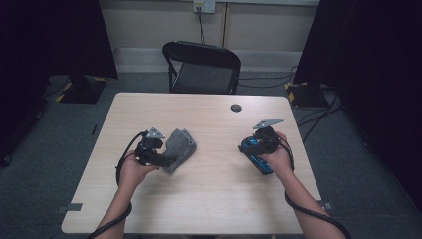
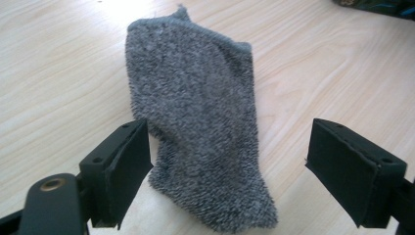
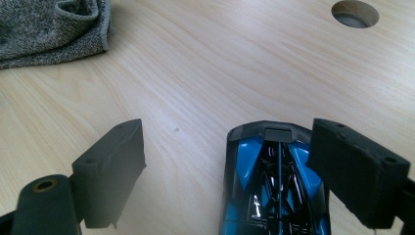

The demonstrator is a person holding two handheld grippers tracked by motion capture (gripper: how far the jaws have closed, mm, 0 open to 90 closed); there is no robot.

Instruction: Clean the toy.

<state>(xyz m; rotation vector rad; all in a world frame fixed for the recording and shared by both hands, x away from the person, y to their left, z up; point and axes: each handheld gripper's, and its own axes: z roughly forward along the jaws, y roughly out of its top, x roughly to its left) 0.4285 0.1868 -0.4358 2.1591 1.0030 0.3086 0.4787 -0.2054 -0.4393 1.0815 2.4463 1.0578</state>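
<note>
Forearms enter the high view from below; we log the left tongs [image 1: 158, 149] touching the grey knitted cloth [image 1: 180, 146] on the pale wooden bench [image 1: 214, 194], left of centre. Right tongs [image 1: 255, 144] sit well apart, over a blue-and-black toy car [image 1: 257, 159].

Left gripper view: jaws spread wide, cloth [image 2: 203, 122] lying between them, ungripped.

Right gripper view: jaws also apart, car [image 3: 271, 191] just beside the right-hand jaw; cloth [image 3: 51, 27] far off.

grey sock [image 1: 180, 146] x1 | blue-black toy car [image 1: 256, 155] x1 | grippers x2: left gripper [image 1: 158, 158], right gripper [image 1: 250, 144] | table [image 1: 209, 199] x1 w/ 1 cable hole [image 1: 236, 107] | folding chair [image 1: 201, 67] x1
</note>
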